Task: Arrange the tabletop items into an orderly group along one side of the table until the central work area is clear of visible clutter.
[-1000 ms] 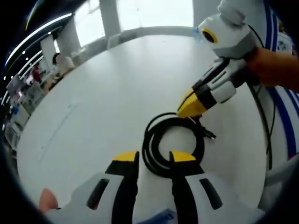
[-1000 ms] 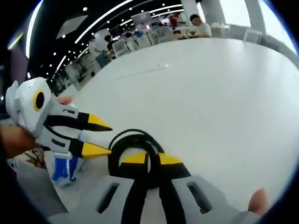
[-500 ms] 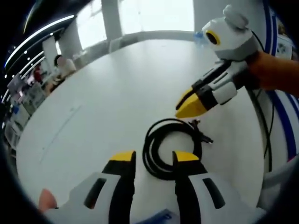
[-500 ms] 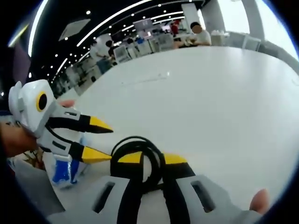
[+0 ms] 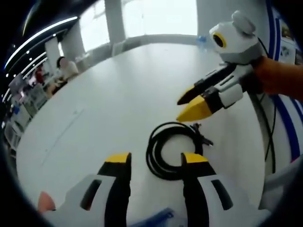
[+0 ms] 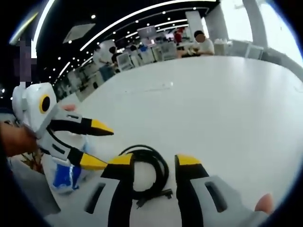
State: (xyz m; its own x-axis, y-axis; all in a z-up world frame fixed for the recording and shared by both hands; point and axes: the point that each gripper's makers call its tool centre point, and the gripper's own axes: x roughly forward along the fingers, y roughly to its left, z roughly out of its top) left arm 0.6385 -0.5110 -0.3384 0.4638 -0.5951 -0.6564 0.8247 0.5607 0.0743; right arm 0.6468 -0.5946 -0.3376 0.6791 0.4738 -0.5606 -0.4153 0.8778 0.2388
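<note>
The black cable lies in a coil on the white tabletop, close to its near edge. The left claw is open and holds nothing, with the coil just past its tips. The right claw is open too, up above the coil. A blue and white packet sits near the left claw. This looks like the tidy-up step. Next, one claw probably needs to grab the coil or another item.

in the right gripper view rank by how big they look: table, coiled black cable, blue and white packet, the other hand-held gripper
1. table
2. left hand-held gripper, though nearness to the camera inflates it
3. coiled black cable and blue and white packet look alike; the packet is partly hidden, so no ranking.
</note>
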